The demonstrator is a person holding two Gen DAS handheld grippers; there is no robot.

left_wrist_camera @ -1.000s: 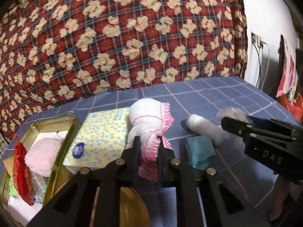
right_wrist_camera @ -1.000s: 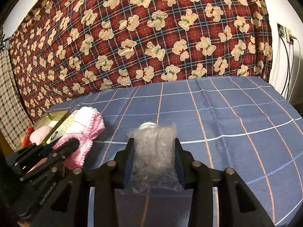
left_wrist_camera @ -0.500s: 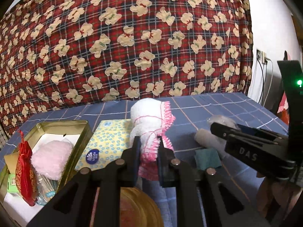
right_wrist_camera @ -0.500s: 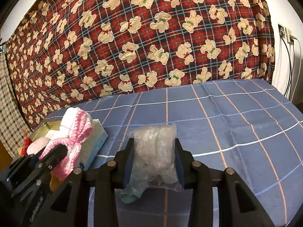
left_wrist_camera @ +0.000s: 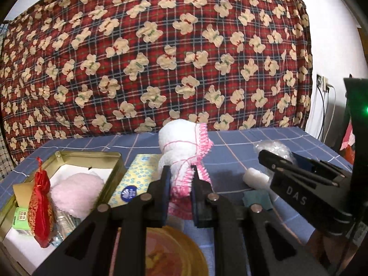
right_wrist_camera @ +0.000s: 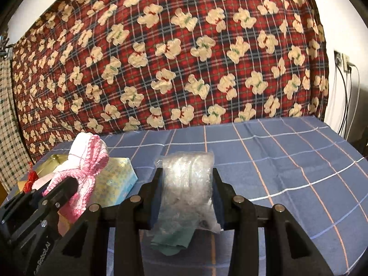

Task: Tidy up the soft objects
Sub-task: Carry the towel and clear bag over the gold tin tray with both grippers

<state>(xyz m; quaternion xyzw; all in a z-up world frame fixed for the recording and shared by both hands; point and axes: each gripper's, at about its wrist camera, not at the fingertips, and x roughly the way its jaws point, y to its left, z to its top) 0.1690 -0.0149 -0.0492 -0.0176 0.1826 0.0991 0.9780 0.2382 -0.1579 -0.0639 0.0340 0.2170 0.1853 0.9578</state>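
Observation:
My left gripper [left_wrist_camera: 180,172] is shut on a white knitted piece with pink trim [left_wrist_camera: 181,147], held up above the blue checked cloth; the piece [right_wrist_camera: 87,158] also shows at the left of the right wrist view. My right gripper [right_wrist_camera: 186,179] is shut on a clear plastic bag of crinkled filling [right_wrist_camera: 187,184], lifted off the cloth. In the left wrist view the right gripper [left_wrist_camera: 276,161] enters from the right with the bag [left_wrist_camera: 273,148] between its fingers. A gold tin [left_wrist_camera: 69,161] at the left holds a pink fluffy pad [left_wrist_camera: 76,191] and a red pouch [left_wrist_camera: 41,204].
A yellow tissue pack [left_wrist_camera: 135,179] lies beside the tin. A white roll [left_wrist_camera: 255,177] and a teal cloth scrap [left_wrist_camera: 256,197] lie on the blue cloth [right_wrist_camera: 287,161]. A round gold lid [left_wrist_camera: 170,253] sits below my left gripper. A red bear-print blanket [right_wrist_camera: 184,57] hangs behind.
Both grippers have lifted and drawn back with their loads. The bag has risen off the cloth, uncovering the white roll and teal scrap. The view tilts up toward the blanket.

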